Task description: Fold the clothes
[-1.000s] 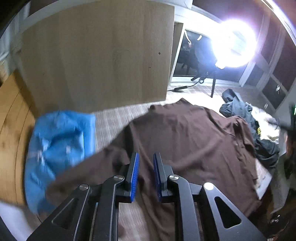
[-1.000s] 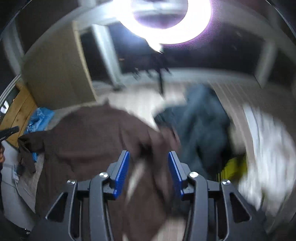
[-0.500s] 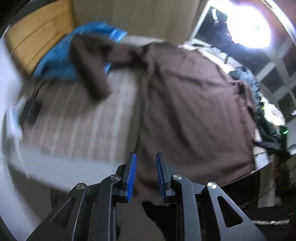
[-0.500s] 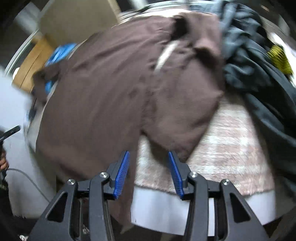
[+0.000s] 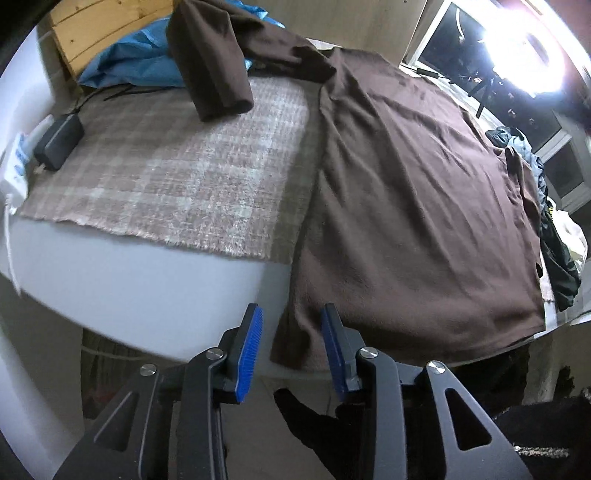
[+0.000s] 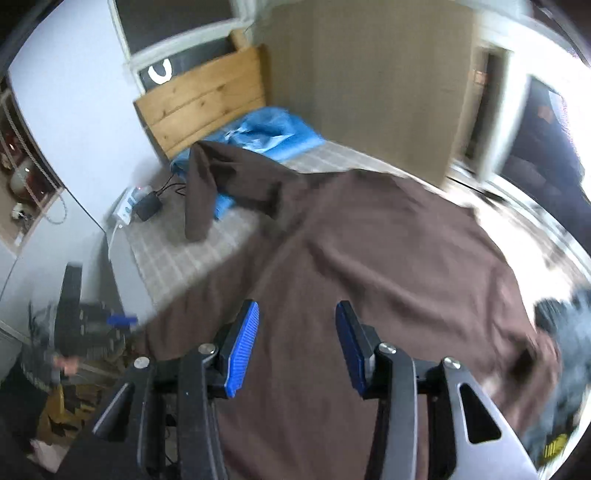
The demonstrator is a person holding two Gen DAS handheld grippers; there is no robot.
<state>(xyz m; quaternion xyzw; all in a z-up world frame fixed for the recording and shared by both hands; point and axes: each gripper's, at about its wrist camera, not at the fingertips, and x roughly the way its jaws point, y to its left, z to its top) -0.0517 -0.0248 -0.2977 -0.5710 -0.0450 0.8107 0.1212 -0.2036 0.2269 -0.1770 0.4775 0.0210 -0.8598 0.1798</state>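
A brown long-sleeved shirt (image 5: 406, 184) lies spread over the bed, and its hem hangs over the near edge. One sleeve (image 5: 214, 62) is bent back across the blue cloth at the far left. My left gripper (image 5: 291, 347) hovers at the hem's lower left corner with its jaws opening. The cloth shows in the gap beyond the blue pads (image 5: 251, 347), which do not press on it. In the blurred right wrist view, my right gripper (image 6: 297, 347) stands open above the shirt's body (image 6: 369, 258) with nothing between its fingers. The bent sleeve (image 6: 197, 195) lies far ahead.
A plaid blanket (image 5: 166, 166) covers the bed. Blue cloth (image 5: 140, 62) is bunched against a wooden headboard (image 5: 99, 29). A black power adapter (image 5: 57, 142) with its cable sits at the left edge. Dark clothes (image 5: 554, 251) are piled at the right. A bright lamp (image 5: 524, 48) glares.
The left gripper dropped the sleeve, moved to the bed's near edge at the hem, and its jaws widened. The right view swung from the sleeve and dark pile to over the shirt's body.
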